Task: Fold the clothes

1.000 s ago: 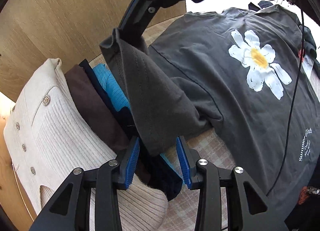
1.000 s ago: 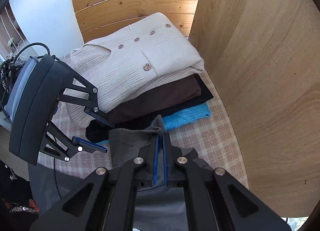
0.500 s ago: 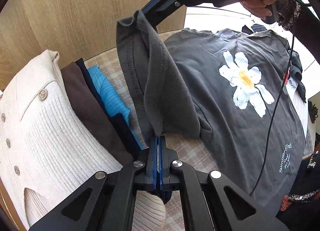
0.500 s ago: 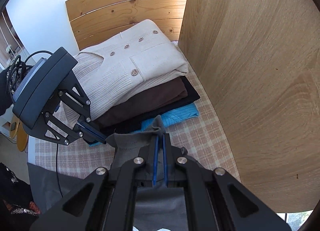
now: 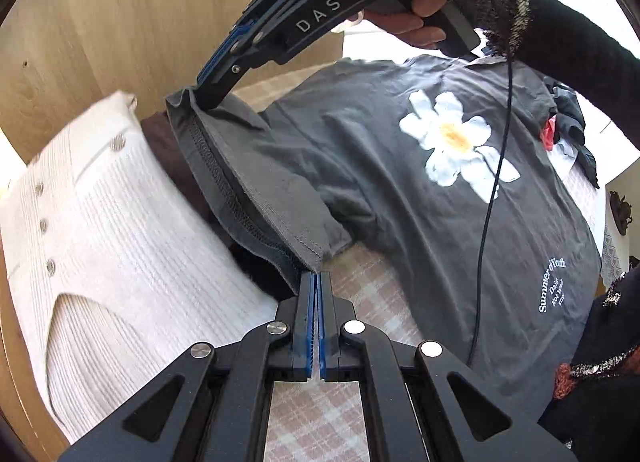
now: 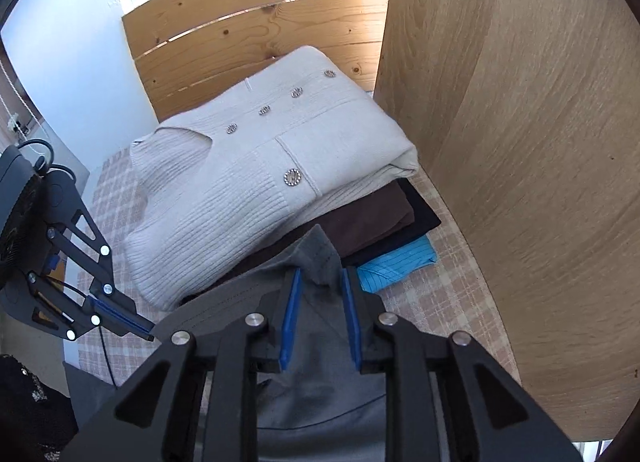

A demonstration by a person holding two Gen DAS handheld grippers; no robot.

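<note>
Left wrist view: the left gripper [image 5: 319, 282] pinches the grey T-shirt [image 5: 400, 182] sleeve hem; the cream cardigan [image 5: 120, 242] is blurred. Right wrist view: the right gripper [image 6: 320, 302] has just been opening, fingers narrowly parted around the sleeve corner, pads seemingly clear; the folded stack [image 6: 380, 222] is partly hidden beneath.

Probably a bedroom — slatted pine headboard [image 6: 256, 22], checked bedspread [image 6: 432, 294], folded clothes [image 6: 264, 182].

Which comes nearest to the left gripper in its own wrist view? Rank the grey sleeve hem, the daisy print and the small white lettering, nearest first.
Measured from the left gripper:
1. Grey sleeve hem, right at the fingertips.
2. Small white lettering, off to the right on the shirt's lower part.
3. Daisy print, up and right on the chest.
</note>
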